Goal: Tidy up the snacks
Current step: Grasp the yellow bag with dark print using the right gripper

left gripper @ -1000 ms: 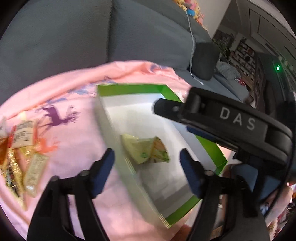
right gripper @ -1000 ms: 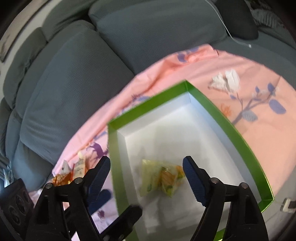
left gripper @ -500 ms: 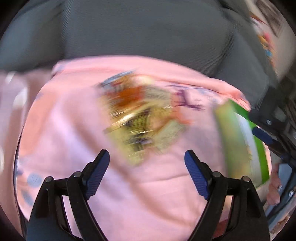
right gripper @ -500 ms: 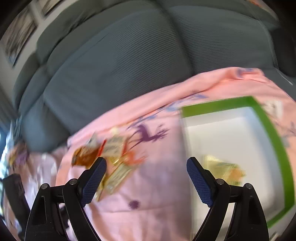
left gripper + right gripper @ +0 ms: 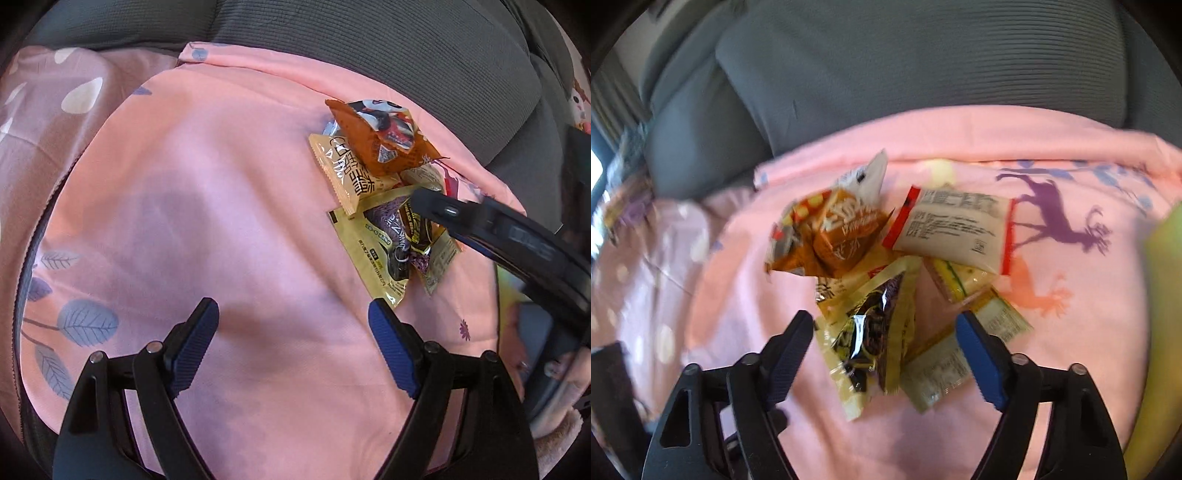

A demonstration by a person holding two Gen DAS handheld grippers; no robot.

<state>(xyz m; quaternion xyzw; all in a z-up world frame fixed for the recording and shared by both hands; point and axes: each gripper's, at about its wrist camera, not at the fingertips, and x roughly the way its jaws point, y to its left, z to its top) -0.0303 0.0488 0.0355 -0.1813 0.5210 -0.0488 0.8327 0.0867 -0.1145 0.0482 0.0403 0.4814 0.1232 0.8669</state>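
A pile of snack packets lies on the pink cloth. In the right wrist view my right gripper (image 5: 882, 325) hangs over it, jaws closing. A gold packet with a dark centre (image 5: 875, 325) lies between its fingers, and the pads do not press on it. Behind it are an orange packet (image 5: 831, 236) and a white packet with red edges (image 5: 956, 229). In the left wrist view my left gripper (image 5: 293, 314) stands open over bare cloth. The pile is up to its right: orange packet (image 5: 384, 136), yellow packet (image 5: 343, 170), gold packet (image 5: 384, 251). The right gripper's black body (image 5: 517, 240) reaches over them.
Grey sofa cushions (image 5: 886, 74) rise behind the pink cloth (image 5: 221, 221), which carries a purple deer print (image 5: 1056, 218). A blurred green box edge (image 5: 1163, 258) shows at the far right. A person's hand (image 5: 554, 373) is at the lower right.
Both views have swung left, from the green box with a yellow-green packet inside to the snack pile. The right gripper's jaws are narrower than half a second ago.
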